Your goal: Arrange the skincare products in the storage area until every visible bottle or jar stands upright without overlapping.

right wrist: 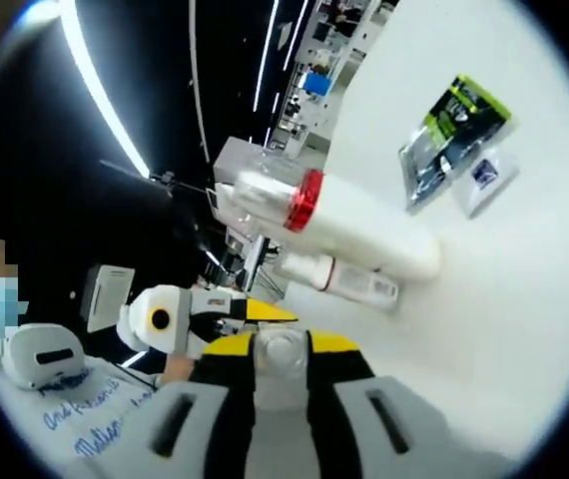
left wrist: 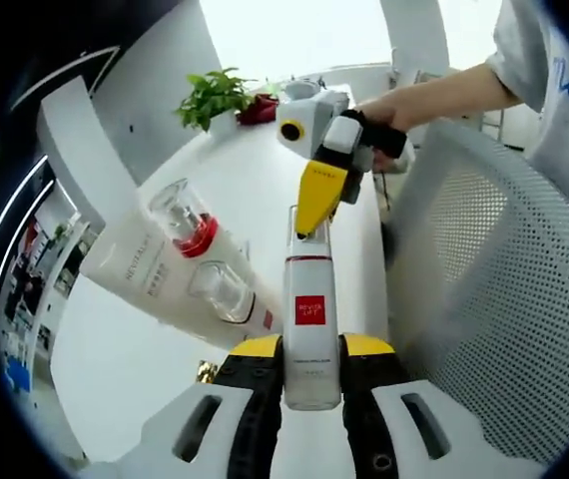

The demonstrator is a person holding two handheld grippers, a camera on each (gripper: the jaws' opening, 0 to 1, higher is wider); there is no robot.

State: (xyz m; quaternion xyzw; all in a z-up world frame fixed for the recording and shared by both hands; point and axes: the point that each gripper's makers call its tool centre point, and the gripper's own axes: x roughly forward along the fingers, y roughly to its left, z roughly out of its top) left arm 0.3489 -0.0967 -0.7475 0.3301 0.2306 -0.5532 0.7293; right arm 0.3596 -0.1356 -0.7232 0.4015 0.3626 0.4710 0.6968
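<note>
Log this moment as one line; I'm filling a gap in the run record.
left gripper: shut on white bottle | right gripper: at bottle's cap | two bottles lying on table | stage: mid-arrangement

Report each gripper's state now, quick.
Left gripper: shut on the white bottle, at its base.
Right gripper: shut on the same white bottle, at its cap end.

The white counter (left wrist: 265,180) carries two red-banded bottles (left wrist: 190,225) lying on a white tube (left wrist: 140,264), a potted plant (left wrist: 210,97) at its far end, and sachets (right wrist: 454,140).
</note>
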